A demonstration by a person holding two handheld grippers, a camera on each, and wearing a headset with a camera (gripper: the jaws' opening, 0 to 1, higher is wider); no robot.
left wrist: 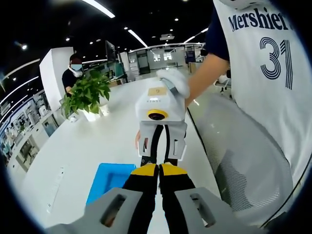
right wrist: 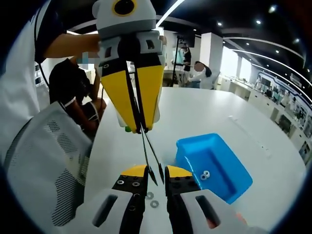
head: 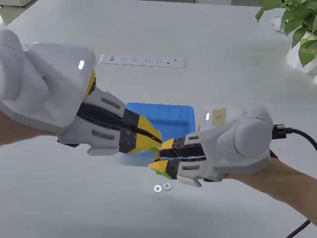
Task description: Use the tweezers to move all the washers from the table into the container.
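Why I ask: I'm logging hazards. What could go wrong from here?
1. The tweezers, held by the left gripper, have their tips between the open jaws of the right gripper. If those jaws close off-centre, they could twist or knock the tweezers loose.
2. Two washers lie loose near the tips, and a bump might scatter them away from the container.

Open office: white tables, strip lights

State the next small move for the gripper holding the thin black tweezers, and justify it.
Probably lower the thin black metal tweezers, clamped in the left gripper, onto one of the two small silver washers on the white table. Their tips look empty between the right gripper's open jaws, near those washers; others already lie in the blue container.
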